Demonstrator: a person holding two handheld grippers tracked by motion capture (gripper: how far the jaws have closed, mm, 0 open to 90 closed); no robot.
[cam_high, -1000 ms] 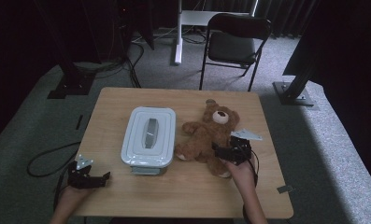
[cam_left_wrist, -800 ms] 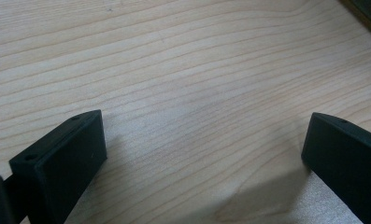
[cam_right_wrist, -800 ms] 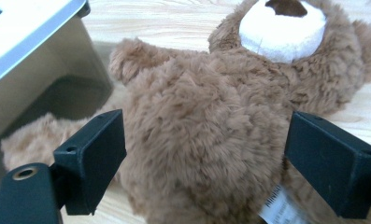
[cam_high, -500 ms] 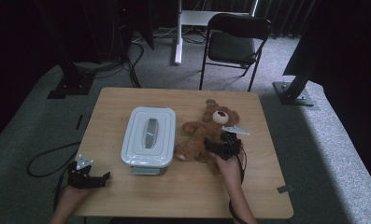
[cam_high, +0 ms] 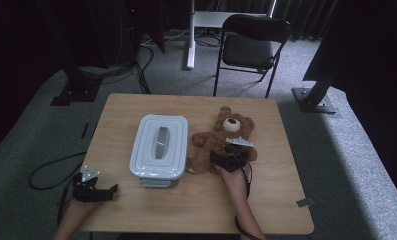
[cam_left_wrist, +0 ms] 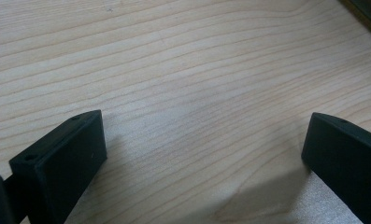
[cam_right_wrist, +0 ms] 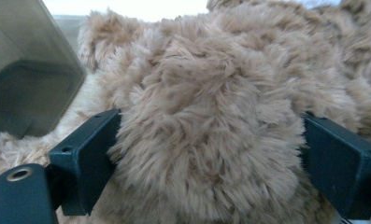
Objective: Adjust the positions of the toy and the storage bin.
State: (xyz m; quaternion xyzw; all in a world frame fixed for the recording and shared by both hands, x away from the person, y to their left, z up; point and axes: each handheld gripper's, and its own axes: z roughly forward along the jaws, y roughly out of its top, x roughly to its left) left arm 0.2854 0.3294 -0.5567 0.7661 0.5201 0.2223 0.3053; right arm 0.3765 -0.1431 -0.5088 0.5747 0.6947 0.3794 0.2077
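Right now my right claw (cam_high: 221,159) sits low on the teddy bear (cam_high: 221,140), at its lower body, with my right hand (cam_high: 232,175) behind it coming in from the near edge of the table (cam_high: 196,210). Seen from the right gripper view, a round lump of tan fur (cam_right_wrist: 206,140) fills the gap between my two black jaws, and both jaws touch the fur at its sides. The jaws stand wide apart, so I call this claw spread around the bear's limb; whether it squeezes yet I cannot tell.

The bear lies on its back on the wooden table, head toward the far side, just to the right of the white box (cam_high: 159,145) with its lid on. One paw reaches toward the box and comes very near its wall. A grey corner of that box shows at the upper left of the right gripper view.

My left claw (cam_high: 108,191) rests at the near left corner of the table, well apart from the box and the bear. Its jaws are spread wide with bare wood between them, holding nothing.
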